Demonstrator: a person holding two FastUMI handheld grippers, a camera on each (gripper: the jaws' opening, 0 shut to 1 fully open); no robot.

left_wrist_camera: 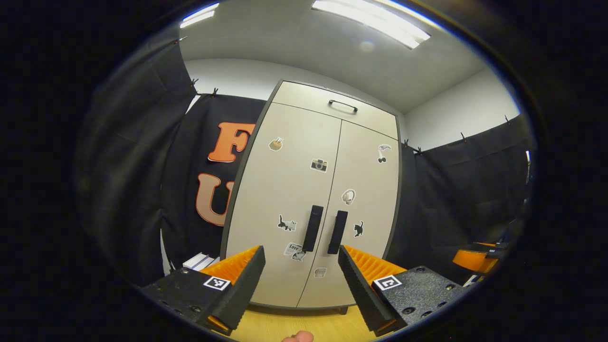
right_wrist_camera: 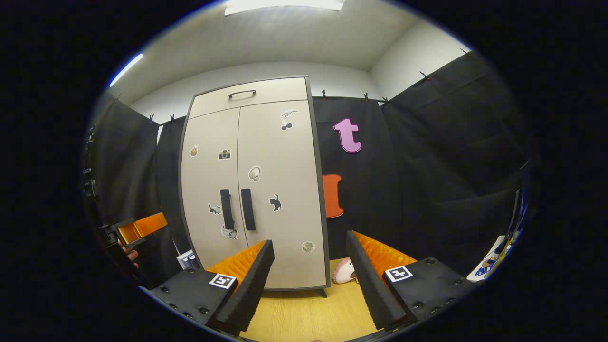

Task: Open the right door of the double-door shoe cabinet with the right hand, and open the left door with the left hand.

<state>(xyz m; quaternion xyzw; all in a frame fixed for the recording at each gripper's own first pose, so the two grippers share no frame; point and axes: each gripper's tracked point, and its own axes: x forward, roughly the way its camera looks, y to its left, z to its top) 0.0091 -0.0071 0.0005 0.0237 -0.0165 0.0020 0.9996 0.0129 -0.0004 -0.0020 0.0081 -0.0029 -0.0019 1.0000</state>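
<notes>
1. So: both doors of the shoe cabinet (left_wrist_camera: pixel 313 199) are closed, straight ahead, well apart from both claws.
2. Left claw (left_wrist_camera: pixel 301 275) and right claw (right_wrist_camera: pixel 309 280) are wide open, holding nothing.
3. Risk: right door handle (right_wrist_camera: pixel 247 209) and left door handle (left_wrist_camera: pixel 313 228) sit just beside each other; an off-line approach could hook the wrong one.
4. Risk: shallow bite, fingers slip on pull.

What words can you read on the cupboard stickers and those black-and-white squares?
"LOVE": on the sticker beside the left door handle of the cabinet.
Square marker: a black-and-white pattern, no letters.
The cabinet's other stickers look like pictures only; any print on them is too small to read.
</notes>
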